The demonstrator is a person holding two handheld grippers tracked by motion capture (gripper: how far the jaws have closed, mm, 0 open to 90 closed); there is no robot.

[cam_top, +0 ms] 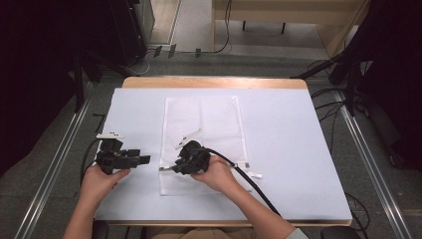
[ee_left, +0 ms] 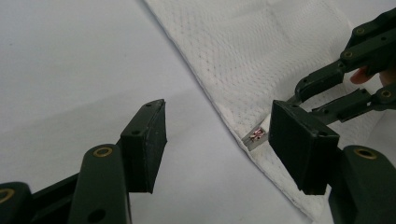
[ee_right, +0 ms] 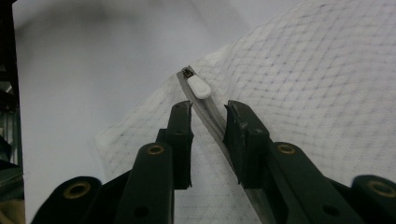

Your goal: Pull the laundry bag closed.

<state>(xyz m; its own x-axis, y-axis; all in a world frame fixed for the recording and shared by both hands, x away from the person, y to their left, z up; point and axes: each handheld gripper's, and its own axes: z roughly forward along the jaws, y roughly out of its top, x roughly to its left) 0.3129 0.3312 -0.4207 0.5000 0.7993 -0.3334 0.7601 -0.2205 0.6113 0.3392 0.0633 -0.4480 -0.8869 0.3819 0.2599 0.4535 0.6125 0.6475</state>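
My right gripper (ee_right: 208, 116) has its jaws apart, straddling the zipper (ee_right: 210, 119) of the mesh bag (cam_top: 204, 139) mid-counter. Left gripper (ee_left: 217, 140) hangs released beside the bag's corner tag (ee_left: 256, 135), whose print is unreadable.

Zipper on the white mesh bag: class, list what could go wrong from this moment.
1. The right hand-held gripper straddles the zipper short of the white pull tab; closing here may pinch only tape and mesh.
2. The left hand-held gripper is open beside the mesh bag, so pulling could drag the bag.
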